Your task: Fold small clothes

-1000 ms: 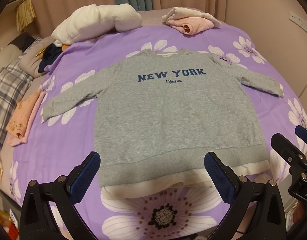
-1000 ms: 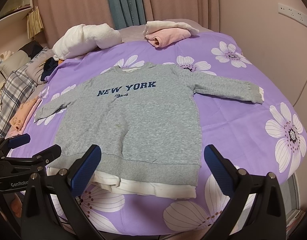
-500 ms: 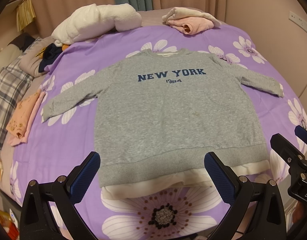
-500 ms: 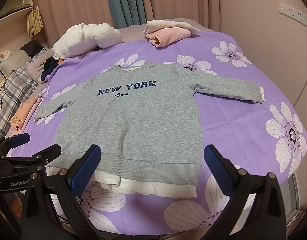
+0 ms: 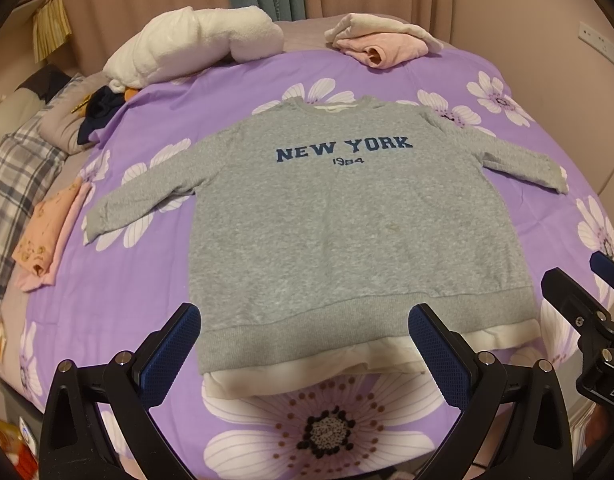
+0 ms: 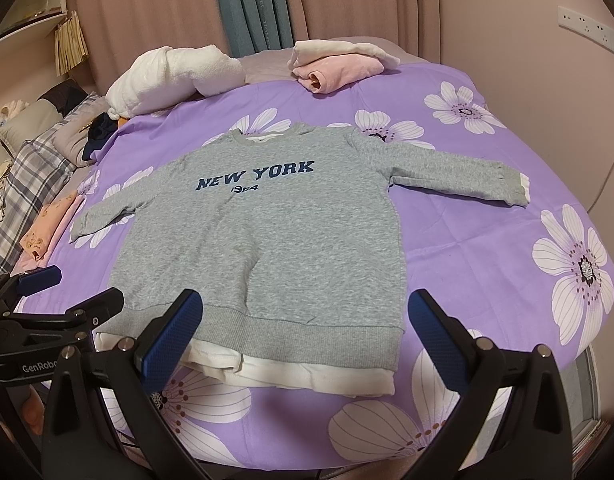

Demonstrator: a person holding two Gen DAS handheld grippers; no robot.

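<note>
A grey sweatshirt point(image 5: 331, 224) point(image 6: 267, 240) printed NEW YORK 1984 lies flat, front up, on the purple flowered bedspread point(image 5: 119, 304) point(image 6: 467, 240). Both sleeves are spread out sideways and a white hem shows below the ribbed band. My left gripper point(image 5: 305, 344) hovers open just in front of that hem, nothing between its blue pads. Over the hem's right part, my right gripper point(image 6: 307, 334) is open and empty as well. Each gripper also shows at the edge of the other's view.
A white fluffy bundle point(image 5: 187, 52) and a folded pink and cream garment point(image 5: 383, 42) lie at the far side of the bed. A peach and pink garment point(image 5: 47, 236) and a plaid blanket point(image 5: 15, 184) sit at the left. Curtains and a wall stand behind.
</note>
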